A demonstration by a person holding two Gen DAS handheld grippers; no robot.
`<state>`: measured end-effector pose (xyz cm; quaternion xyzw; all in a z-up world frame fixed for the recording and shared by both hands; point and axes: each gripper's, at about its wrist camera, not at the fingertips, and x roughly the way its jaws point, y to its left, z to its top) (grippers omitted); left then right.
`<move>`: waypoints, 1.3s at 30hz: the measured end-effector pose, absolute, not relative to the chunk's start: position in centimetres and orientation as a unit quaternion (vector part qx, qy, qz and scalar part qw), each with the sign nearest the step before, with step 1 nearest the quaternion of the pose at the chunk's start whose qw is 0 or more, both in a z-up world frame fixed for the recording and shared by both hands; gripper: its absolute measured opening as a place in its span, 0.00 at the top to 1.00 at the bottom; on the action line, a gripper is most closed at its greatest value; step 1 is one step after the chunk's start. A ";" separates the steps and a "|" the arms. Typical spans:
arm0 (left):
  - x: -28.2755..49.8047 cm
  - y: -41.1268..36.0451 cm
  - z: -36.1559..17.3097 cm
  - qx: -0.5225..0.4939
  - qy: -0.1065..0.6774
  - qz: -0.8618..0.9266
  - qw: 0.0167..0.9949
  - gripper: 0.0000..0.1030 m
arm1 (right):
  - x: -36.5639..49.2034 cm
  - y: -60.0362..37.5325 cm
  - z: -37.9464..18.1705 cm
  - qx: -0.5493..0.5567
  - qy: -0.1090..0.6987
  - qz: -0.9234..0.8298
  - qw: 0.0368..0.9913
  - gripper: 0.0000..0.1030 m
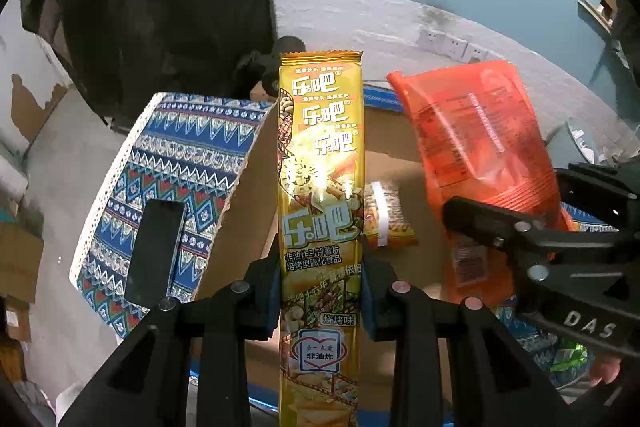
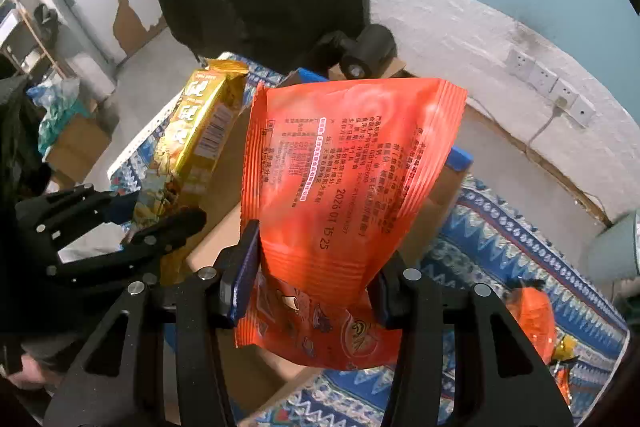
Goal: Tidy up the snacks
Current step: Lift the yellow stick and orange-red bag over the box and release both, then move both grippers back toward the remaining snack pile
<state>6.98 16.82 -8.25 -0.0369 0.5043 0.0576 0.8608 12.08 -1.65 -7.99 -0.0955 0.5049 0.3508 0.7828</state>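
My left gripper (image 1: 320,291) is shut on a long yellow chip packet (image 1: 320,163) and holds it upright above an open cardboard box (image 1: 400,155). My right gripper (image 2: 316,287) is shut on an orange snack bag (image 2: 344,163), also held over the box (image 2: 224,195). The orange bag shows at the right in the left wrist view (image 1: 476,135), the yellow packet at the left in the right wrist view (image 2: 200,139). A small orange-brown snack pack (image 1: 388,215) lies inside the box.
The box stands on a table with a blue patterned cloth (image 1: 168,171). A black phone (image 1: 156,251) lies on the cloth at the left. Another orange snack bag (image 2: 536,319) lies on the cloth at the right. A black tape roll (image 2: 368,51) sits behind the box.
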 end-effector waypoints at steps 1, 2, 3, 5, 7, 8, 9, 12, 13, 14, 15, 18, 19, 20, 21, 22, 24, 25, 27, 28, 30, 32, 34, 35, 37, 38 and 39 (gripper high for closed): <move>7.1 17.0 -8.5 -0.038 0.507 0.059 0.859 0.69 | 12.1 -1.3 -8.3 -0.096 0.508 0.351 0.781 0.54; 7.2 17.2 -8.7 -0.039 0.508 0.061 0.858 0.69 | 12.3 -0.9 -8.7 -0.097 0.513 0.350 0.778 0.54; 7.3 17.3 -8.9 -0.040 0.510 0.063 0.857 0.69 | 12.3 -0.6 -8.9 -0.098 0.516 0.349 0.776 0.54; 7.4 17.4 -9.1 -0.040 0.513 0.066 0.855 0.68 | 12.4 -0.2 -9.4 -0.096 0.522 0.350 0.772 0.54; 7.4 17.5 -9.1 -0.038 0.513 0.071 0.855 0.66 | 12.4 0.2 -9.6 -0.097 0.525 0.352 0.769 0.52; 7.5 17.5 -9.0 -0.038 0.512 0.071 0.855 0.66 | 12.5 0.1 -9.7 -0.098 0.526 0.352 0.768 0.52; 7.4 17.5 -8.9 -0.036 0.511 0.074 0.856 0.64 | 12.5 0.2 -9.7 -0.097 0.526 0.352 0.768 0.52; 7.4 17.4 -8.5 -0.030 0.509 0.084 0.856 0.53 | 12.6 -0.1 -9.6 -0.097 0.527 0.348 0.769 0.41; 7.4 17.4 -8.5 -0.031 0.508 0.085 0.856 0.47 | 12.7 -0.4 -9.4 -0.097 0.526 0.346 0.771 0.39; 7.3 17.5 -8.4 -0.034 0.506 0.085 0.857 0.42 | 12.7 -0.6 -9.3 -0.095 0.525 0.345 0.772 0.39; 7.3 17.4 -8.2 -0.036 0.505 0.083 0.858 0.42 | 12.7 -0.9 -9.3 -0.093 0.525 0.343 0.773 0.38; 7.3 17.0 -8.1 -0.040 0.507 0.077 0.857 0.41 | 12.7 -1.9 -8.9 -0.089 0.523 0.340 0.777 0.34; 7.2 16.8 -8.0 -0.041 0.508 0.073 0.857 0.41 | 12.6 -2.1 -8.7 -0.090 0.522 0.339 0.778 0.32; 7.2 16.6 -7.9 -0.042 0.508 0.070 0.857 0.41 | 12.6 -2.5 -8.6 -0.092 0.521 0.338 0.778 0.30; 7.2 16.4 -7.9 -0.043 0.508 0.067 0.857 0.41 | 12.5 -2.8 -8.5 -0.093 0.521 0.338 0.778 0.30; 7.1 16.0 -7.7 -0.044 0.509 0.062 0.858 0.40 | 12.4 -3.2 -8.3 -0.092 0.520 0.337 0.780 0.30; 6.9 15.4 -7.4 -0.044 0.507 0.054 0.859 0.36 | 12.2 -3.8 -8.0 -0.092 0.519 0.334 0.782 0.30; 6.9 15.0 -7.3 -0.043 0.506 0.051 0.860 0.35 | 12.1 -4.4 -7.8 -0.091 0.518 0.331 0.784 0.30; 6.8 14.2 -7.0 -0.040 0.504 0.044 0.862 0.35 | 11.9 -5.1 -7.5 -0.091 0.516 0.326 0.787 0.29; 6.8 13.8 -6.9 -0.038 0.503 0.040 0.863 0.35 | 11.7 -5.6 -7.4 -0.091 0.516 0.322 0.789 0.28; 6.7 13.1 -6.7 -0.035 0.502 0.034 0.864 0.33 | 11.4 -6.9 -7.2 -0.089 0.515 0.315 0.793 0.27; 6.7 12.1 -6.7 -0.030 0.503 0.024 0.863 0.32 | 11.2 -8.3 -7.1 -0.086 0.516 0.306 0.796 0.26; 6.8 11.1 -6.7 -0.026 0.507 0.013 0.862 0.32 | 11.0 -9.6 -7.0 -0.086 0.516 0.300 0.798 0.26; 6.7 10.6 -6.7 -0.025 0.508 0.008 0.861 0.32 | 10.8 -10.5 -7.0 -0.086 0.517 0.296 0.799 0.26; 6.6 9.3 -6.8 -0.020 0.512 -0.007 0.859 0.32 | 10.5 -11.9 -7.1 -0.086 0.518 0.288 0.801 0.26; 6.6 8.8 -6.8 -0.017 0.513 -0.012 0.858 0.32 | 10.4 -12.7 -7.1 -0.086 0.519 0.284 0.802 0.26; 6.5 8.3 -6.9 -0.013 0.514 -0.017 0.858 0.32 | 10.2 -13.4 -7.1 -0.086 0.520 0.280 0.802 0.26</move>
